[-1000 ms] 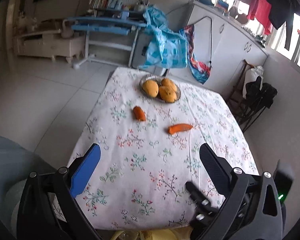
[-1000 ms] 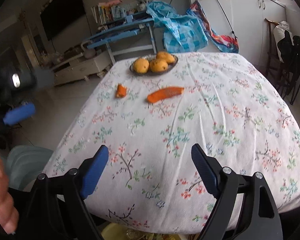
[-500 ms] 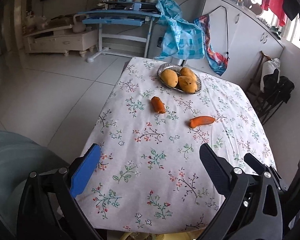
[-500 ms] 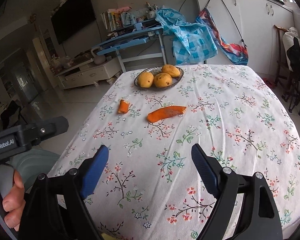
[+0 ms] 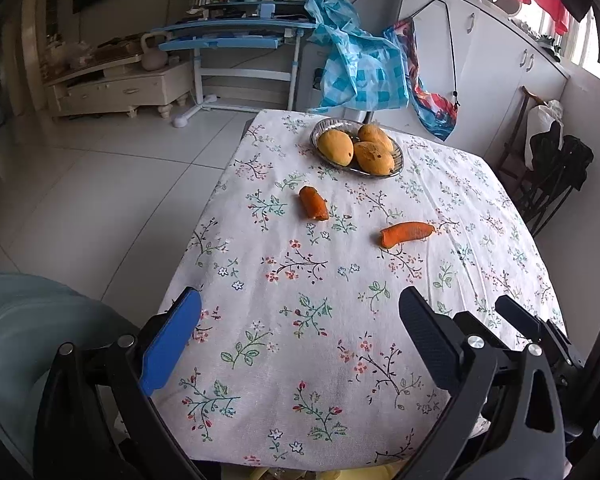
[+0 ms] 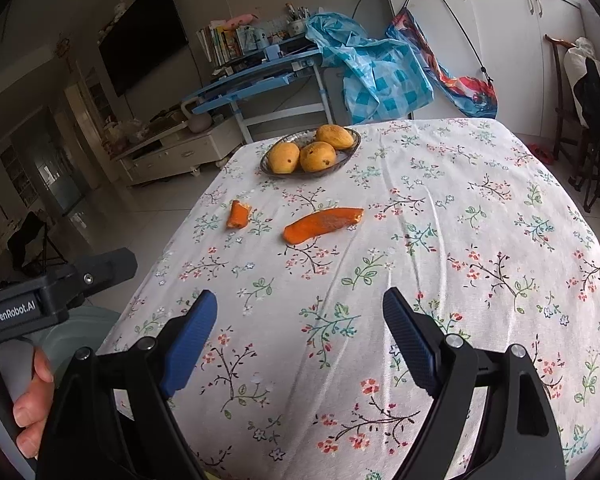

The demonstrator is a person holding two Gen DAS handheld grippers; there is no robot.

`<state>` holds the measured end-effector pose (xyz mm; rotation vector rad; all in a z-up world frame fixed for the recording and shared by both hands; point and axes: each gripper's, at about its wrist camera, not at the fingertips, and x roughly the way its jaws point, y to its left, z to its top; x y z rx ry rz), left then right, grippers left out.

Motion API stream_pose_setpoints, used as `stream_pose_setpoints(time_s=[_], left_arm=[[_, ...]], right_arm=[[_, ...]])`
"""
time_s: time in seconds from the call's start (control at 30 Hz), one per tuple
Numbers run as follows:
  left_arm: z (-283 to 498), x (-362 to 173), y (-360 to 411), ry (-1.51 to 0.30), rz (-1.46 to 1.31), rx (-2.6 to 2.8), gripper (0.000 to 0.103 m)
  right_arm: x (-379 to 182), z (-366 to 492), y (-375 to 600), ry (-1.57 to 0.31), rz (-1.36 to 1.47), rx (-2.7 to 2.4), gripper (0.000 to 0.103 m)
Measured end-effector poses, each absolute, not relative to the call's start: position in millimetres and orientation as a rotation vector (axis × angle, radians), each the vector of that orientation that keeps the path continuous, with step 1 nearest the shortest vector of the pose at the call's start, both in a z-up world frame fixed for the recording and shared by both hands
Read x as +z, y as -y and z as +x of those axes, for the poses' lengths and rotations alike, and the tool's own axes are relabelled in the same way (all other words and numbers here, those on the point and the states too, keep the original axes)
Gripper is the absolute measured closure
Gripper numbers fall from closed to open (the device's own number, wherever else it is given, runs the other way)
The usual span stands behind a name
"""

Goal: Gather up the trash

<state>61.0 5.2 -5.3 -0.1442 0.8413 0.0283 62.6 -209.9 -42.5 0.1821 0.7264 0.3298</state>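
Two orange peel pieces lie on the flowered tablecloth: a short one [image 5: 313, 203] [image 6: 238, 215] on the left and a long one [image 5: 407, 233] [image 6: 323, 224] to its right. My left gripper [image 5: 300, 312] is open and empty above the near table edge, well short of both peels. My right gripper [image 6: 300, 308] is open and empty, also over the near part of the table. The left gripper's body [image 6: 56, 292] and the hand that holds it show at the left of the right wrist view.
A metal dish [image 5: 398, 160] [image 6: 266, 168] with three mangoes stands at the far side of the table. A grey-green bin [image 5: 20, 340] stands on the floor by the table's near left corner. Dark chairs [image 5: 556, 176] stand to the right. A blue desk [image 5: 228, 40] is behind.
Both grippers have risen and tilted up a little, so the table looks farther and more of the room shows. The peels and the dish have not moved. Both jaws stay open.
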Motion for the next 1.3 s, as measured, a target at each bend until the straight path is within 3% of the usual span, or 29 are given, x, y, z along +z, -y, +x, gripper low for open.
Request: stream_pose_setpoints(time_s=[0.8, 1.13, 1.3], left_arm=[[85.2, -20.4, -40.9, -0.89, -0.193, 0.162, 0.007], [149.9, -16.6, -32.0, -0.888, -0.191, 0.155, 0.007], [186.3, -25.3, -26.8, -0.901, -0.173, 0.14, 0.008]], right_arm=[[-47.8, 131.1, 192.5, -0.808, 0.108, 0.369, 0.022], [-67.1, 179.2, 173.2, -0.889, 0.089, 0.385, 0.022], [-73.8, 186.1, 166.0, -0.904, 0.003, 0.408, 0.036]])
